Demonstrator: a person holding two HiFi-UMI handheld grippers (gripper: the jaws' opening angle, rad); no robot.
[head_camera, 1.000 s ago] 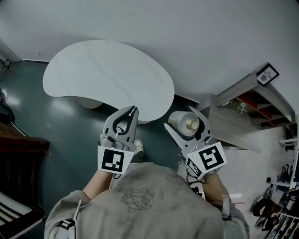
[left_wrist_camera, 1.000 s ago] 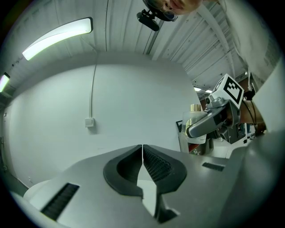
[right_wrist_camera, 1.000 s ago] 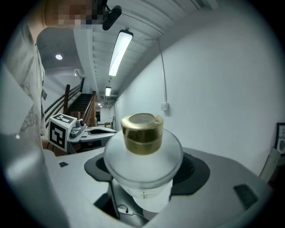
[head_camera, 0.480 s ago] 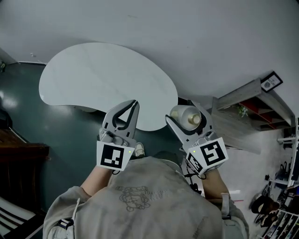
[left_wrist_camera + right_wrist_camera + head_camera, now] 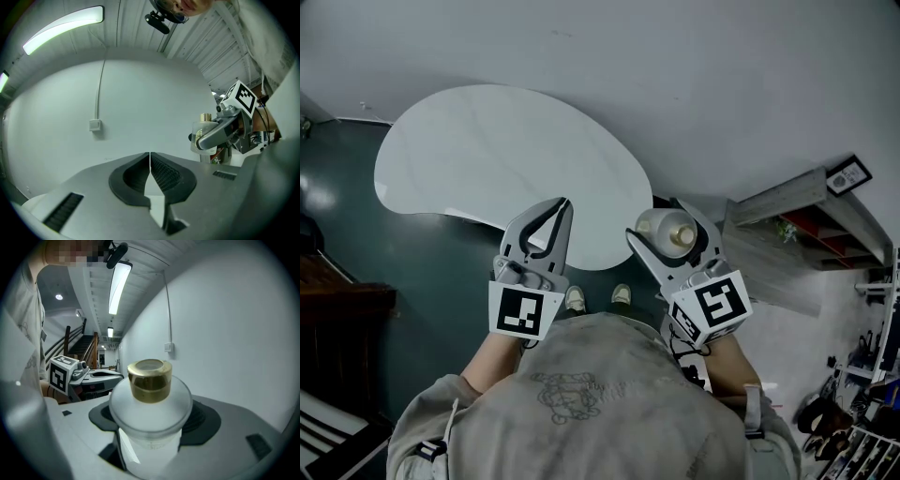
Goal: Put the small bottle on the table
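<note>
A small frosted white bottle (image 5: 667,230) with a gold cap (image 5: 149,379) stands upright between the jaws of my right gripper (image 5: 671,230), which is shut on it. It hangs just off the right end of the white kidney-shaped table (image 5: 487,159), above the floor. In the left gripper view the bottle (image 5: 205,136) shows at the right, held in the other gripper. My left gripper (image 5: 560,208) is shut with nothing in it, its tips over the table's near edge. In its own view the dark pads (image 5: 161,174) meet along a thin line.
A white wall (image 5: 694,75) runs behind the table. A grey shelf unit (image 5: 787,225) with red compartments stands at the right. Dark teal floor (image 5: 412,272) lies below the table, with the person's shoes (image 5: 598,298) on it. A dark wooden stair (image 5: 337,309) is at the left.
Both grippers have shifted slightly left relative to the table, the right one carrying the bottle closer to the table's right end. The person's second shoe has come into view.
</note>
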